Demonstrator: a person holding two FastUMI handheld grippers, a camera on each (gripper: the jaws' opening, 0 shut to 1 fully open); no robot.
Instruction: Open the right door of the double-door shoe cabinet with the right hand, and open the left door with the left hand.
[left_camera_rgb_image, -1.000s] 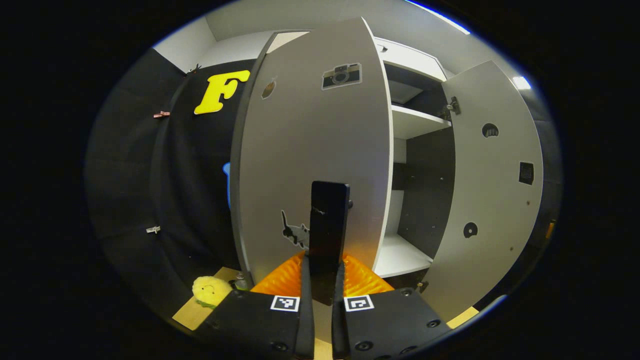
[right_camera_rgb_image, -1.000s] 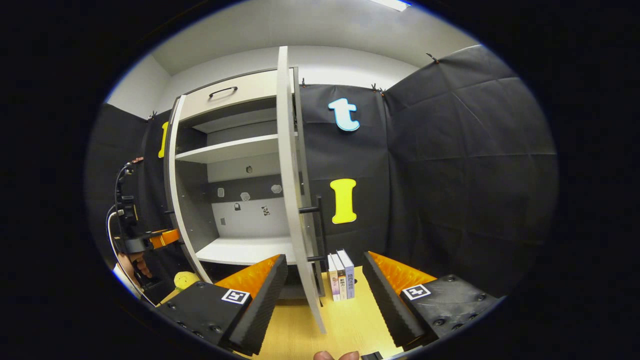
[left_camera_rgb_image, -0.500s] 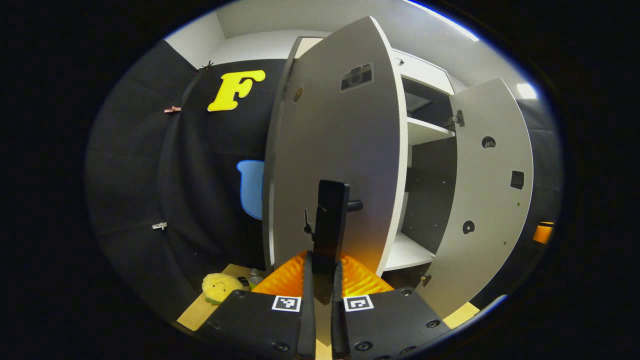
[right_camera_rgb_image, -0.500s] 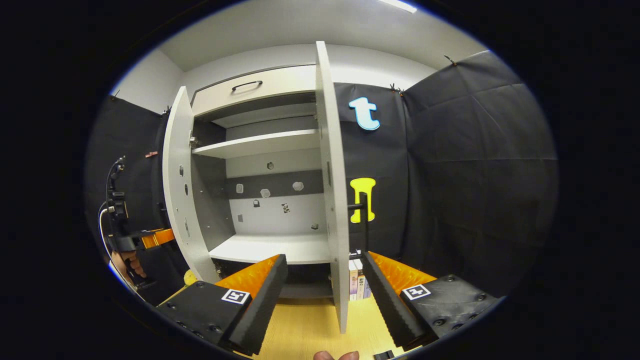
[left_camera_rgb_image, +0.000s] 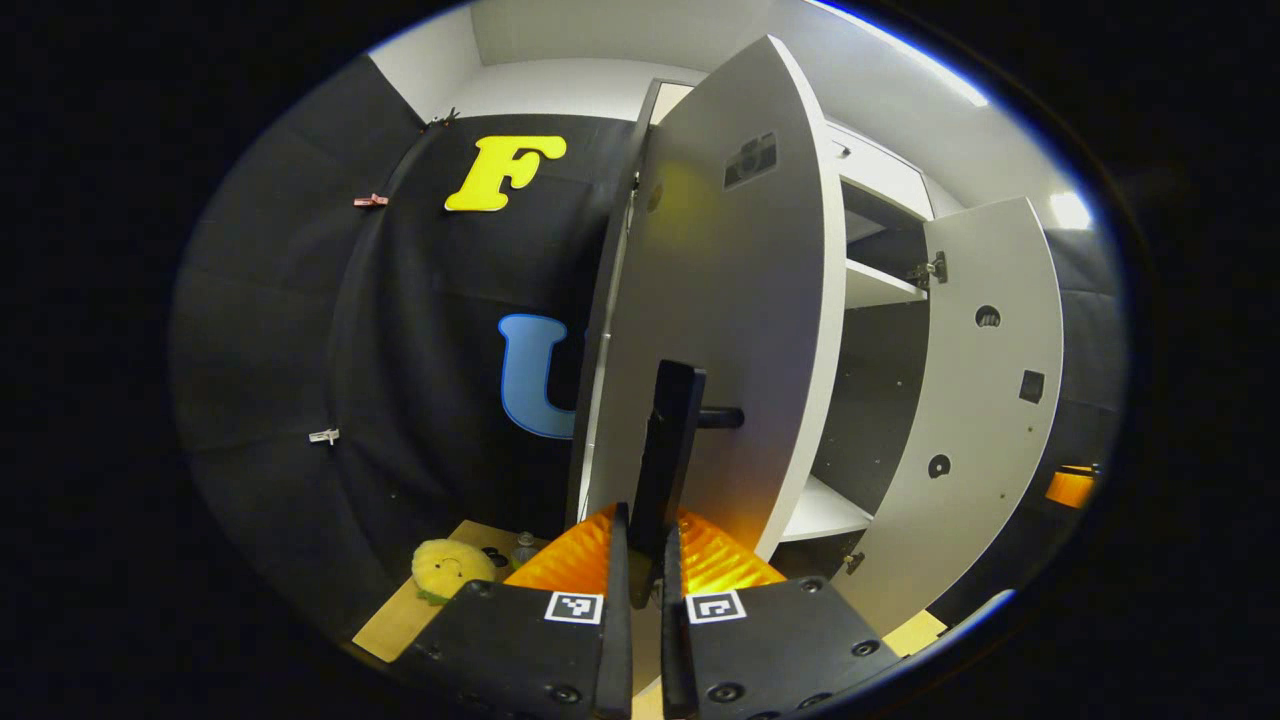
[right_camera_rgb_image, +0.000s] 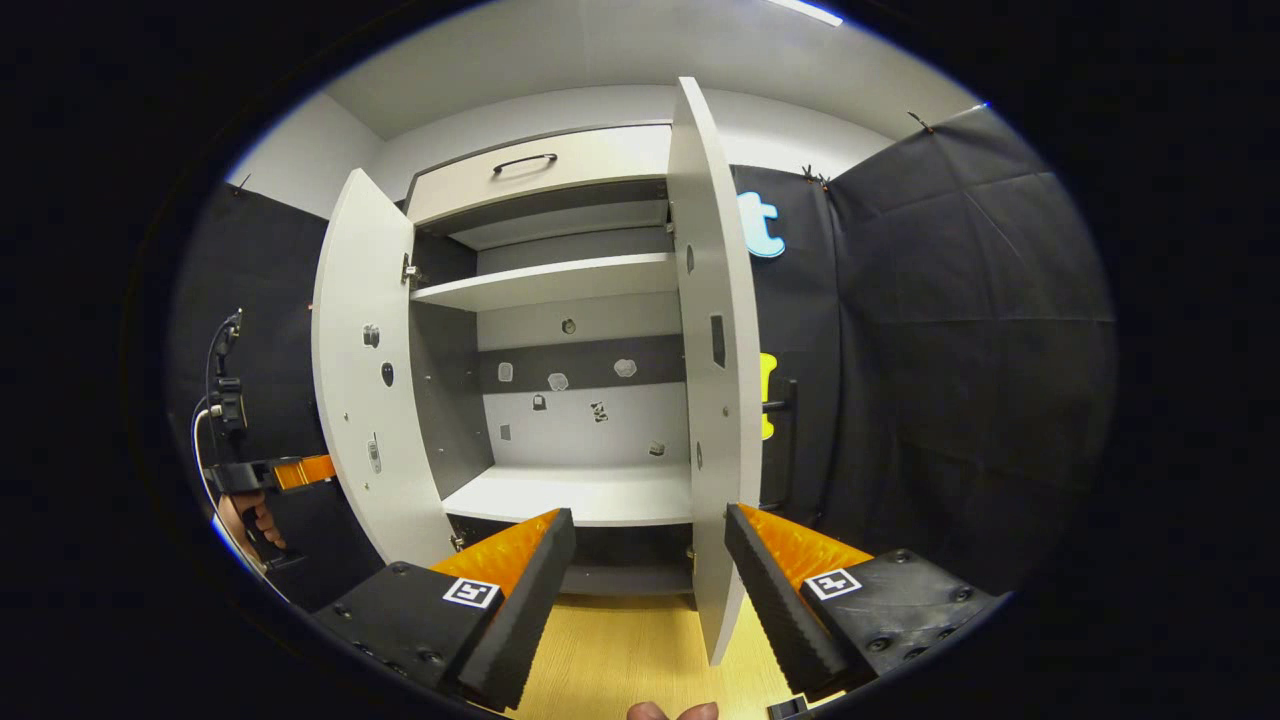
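The grey shoe cabinet (right_camera_rgb_image: 560, 285) stands with both doors swung out. In the left gripper view, my left gripper (left_camera_rgb_image: 640, 528) is shut on the black bar handle (left_camera_rgb_image: 672, 440) of the left door (left_camera_rgb_image: 720, 300), low on the bar. The right door (left_camera_rgb_image: 990, 400) shows its inner face beyond. In the right gripper view, my right gripper (right_camera_rgb_image: 650, 560) is open and holds nothing, a little in front of the right door (right_camera_rgb_image: 715, 350), whose lower edge hangs between the fingers. That door's handle (right_camera_rgb_image: 790, 440) sticks out behind it. The left door (right_camera_rgb_image: 360, 370) stands open, with the left gripper (right_camera_rgb_image: 270, 475) and a hand (right_camera_rgb_image: 245, 520) beside it.
Inside are a lower shelf (right_camera_rgb_image: 580, 495) and an upper shelf (right_camera_rgb_image: 545, 282), with a drawer (right_camera_rgb_image: 540, 170) on top. A yellow plush toy (left_camera_rgb_image: 450, 568) and a small bottle (left_camera_rgb_image: 522, 548) sit on the wooden floor (right_camera_rgb_image: 610, 650) left of the cabinet. Black cloth walls close both sides.
The left door has swung further open with my left gripper on its handle. The right gripper view has shifted left, so the right door now hides the books and shows its inner face.
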